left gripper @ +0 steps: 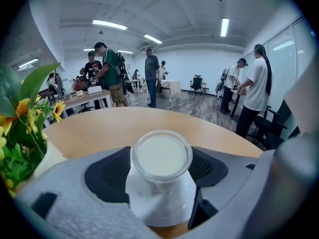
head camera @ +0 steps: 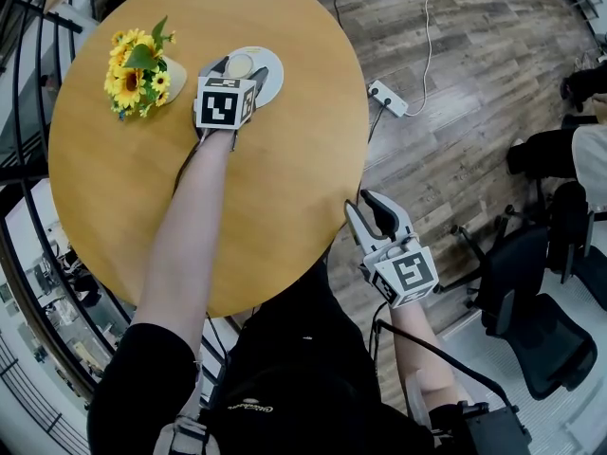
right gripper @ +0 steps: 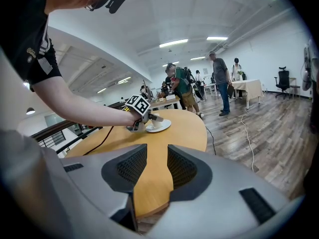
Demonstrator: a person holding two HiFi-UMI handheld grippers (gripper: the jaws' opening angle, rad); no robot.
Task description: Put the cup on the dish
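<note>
**White cup on its dish, left jaws spread around it**

White and squat, the glossy ceramic cup [left gripper: 160,183] stands between the two jaws of the left gripper [left gripper: 159,168]. The jaws are spread wide. A dark ribbed pad shows on either side of the cup's neck, and neither pad presses on it. The cup is full of a pale, milky liquid. From the head view, it rests on the round white dish [head camera: 272,70], towards the dish's left part. The dish sits near the far edge of the round light-wood table [head camera: 190,207]. Just left of the gripper is a bunch of yellow sunflowers [head camera: 136,69]. The right gripper [head camera: 365,207] hangs beyond the table's near right edge over grey-brown plank floor [head camera: 455,112], jaws apart and empty.
</note>
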